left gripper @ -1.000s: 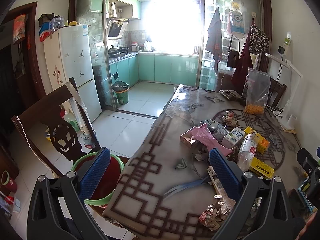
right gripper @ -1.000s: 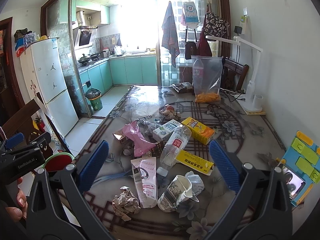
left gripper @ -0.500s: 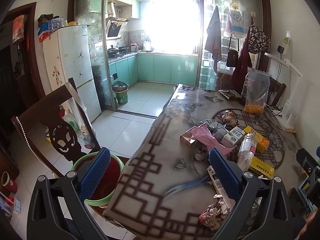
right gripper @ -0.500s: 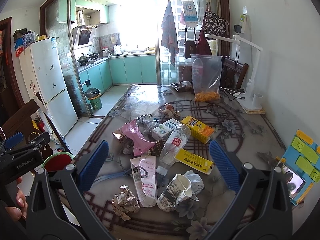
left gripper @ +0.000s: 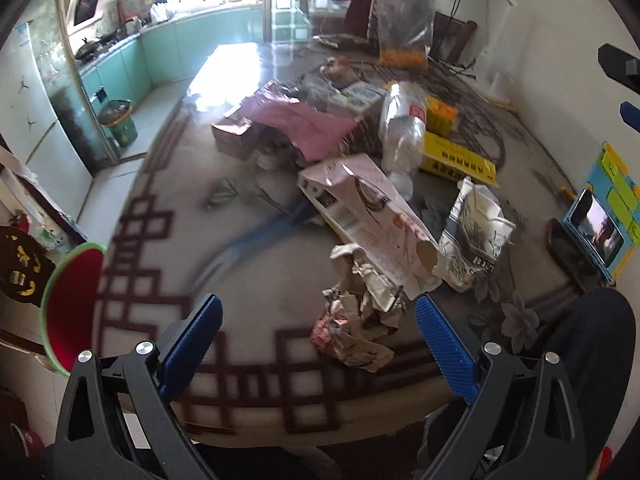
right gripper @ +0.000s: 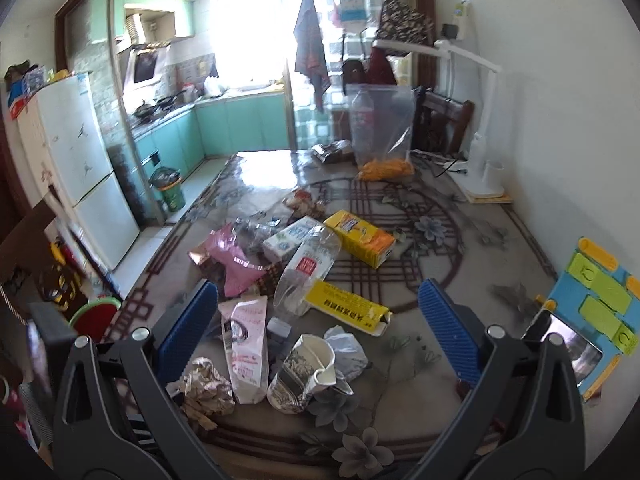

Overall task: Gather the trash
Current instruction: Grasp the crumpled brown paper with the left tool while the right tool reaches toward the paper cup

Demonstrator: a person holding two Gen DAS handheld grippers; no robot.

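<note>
Trash lies in a heap on the patterned table (left gripper: 256, 280). Nearest me is a crumpled paper wad (left gripper: 352, 324) (right gripper: 206, 394). Behind it lie a pink-white carton (left gripper: 368, 216) (right gripper: 246, 350), a squashed paper cup (left gripper: 474, 232) (right gripper: 306, 374), a clear plastic bottle (left gripper: 402, 124) (right gripper: 306, 270), a yellow box (right gripper: 346, 306) and a pink bag (left gripper: 304, 124) (right gripper: 236, 260). My left gripper (left gripper: 319, 338) is open and empty, its jaws on either side of the paper wad, just short of it. My right gripper (right gripper: 318, 320) is open and empty above the heap.
A red bin with a green rim (left gripper: 70, 308) (right gripper: 96, 314) stands on the floor left of the table. A blue-and-yellow toy board with a phone (left gripper: 604, 216) (right gripper: 592, 312) sits at the right edge. A bag of orange snacks (right gripper: 380, 132) and a white lamp (right gripper: 484, 160) stand at the back.
My left gripper has swung right and down, from beside the table to over its near edge, close to the paper wad. My right gripper moved slightly forward. Both stayed open.
</note>
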